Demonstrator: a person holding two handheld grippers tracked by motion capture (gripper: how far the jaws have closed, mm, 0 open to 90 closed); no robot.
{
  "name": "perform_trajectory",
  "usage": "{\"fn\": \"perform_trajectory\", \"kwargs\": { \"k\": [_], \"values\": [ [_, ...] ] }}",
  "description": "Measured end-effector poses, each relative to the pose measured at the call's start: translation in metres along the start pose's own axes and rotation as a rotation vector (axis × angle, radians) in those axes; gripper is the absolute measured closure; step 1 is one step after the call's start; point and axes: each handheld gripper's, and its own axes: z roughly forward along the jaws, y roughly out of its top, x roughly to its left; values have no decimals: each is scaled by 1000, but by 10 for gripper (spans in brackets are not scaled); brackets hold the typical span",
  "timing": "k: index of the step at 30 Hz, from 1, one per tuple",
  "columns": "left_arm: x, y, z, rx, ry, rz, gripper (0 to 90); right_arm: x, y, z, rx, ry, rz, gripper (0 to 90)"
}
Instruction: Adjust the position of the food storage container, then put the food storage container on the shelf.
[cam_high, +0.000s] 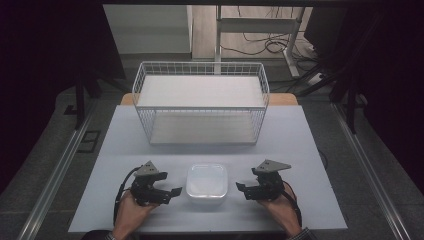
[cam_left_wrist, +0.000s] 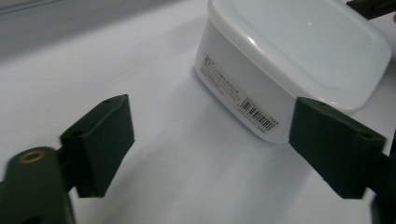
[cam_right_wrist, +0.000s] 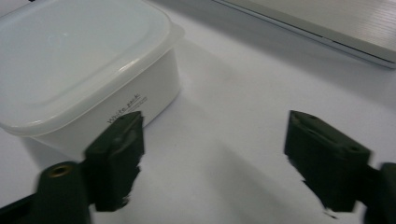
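Observation:
A white square container with a translucent lid (cam_high: 206, 182) sits on the pale table (cam_high: 300, 150) near its front edge, between my two grippers. To its left my left gripper (cam_high: 172, 192) points at its side, jaws open and bare. In the left gripper view the container (cam_left_wrist: 299, 42) lies just beyond the open gripper (cam_left_wrist: 212, 135), its barcode-label corner close to the right-hand jaw. My right gripper (cam_high: 243, 190) stands open to the container's right. In the right gripper view the container (cam_right_wrist: 79, 56) rises behind the left-hand jaw of the open gripper (cam_right_wrist: 217, 140), and bare table lies between the jaws.
A white wire basket (cam_high: 200, 100) with a flat white shelf inside stands on the far half of the table. Metal rails run along both sides of the table. Desk legs and cables lie on the floor beyond the far edge.

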Motion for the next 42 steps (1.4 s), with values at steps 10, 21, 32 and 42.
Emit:
{"fn": "perform_trajectory", "kwargs": {
  "k": [10, 21, 32, 42],
  "values": [
    [2, -2, -2, -23, 18, 49, 36, 1, 1, 1, -6, 3, -1, 54],
    [0, 3, -3, -23, -38, 52, 24, 6, 5, 2, -19, 24, -3, 19],
    [-6, 14, -5, -13, -63, 60, 53, 18, 16, -1, -25, 34, -15, 11],
    [-17, 33, 6, 9, -93, 66, 60, 28, 30, -4, -10, 50, 37, 0]
  ]
}}
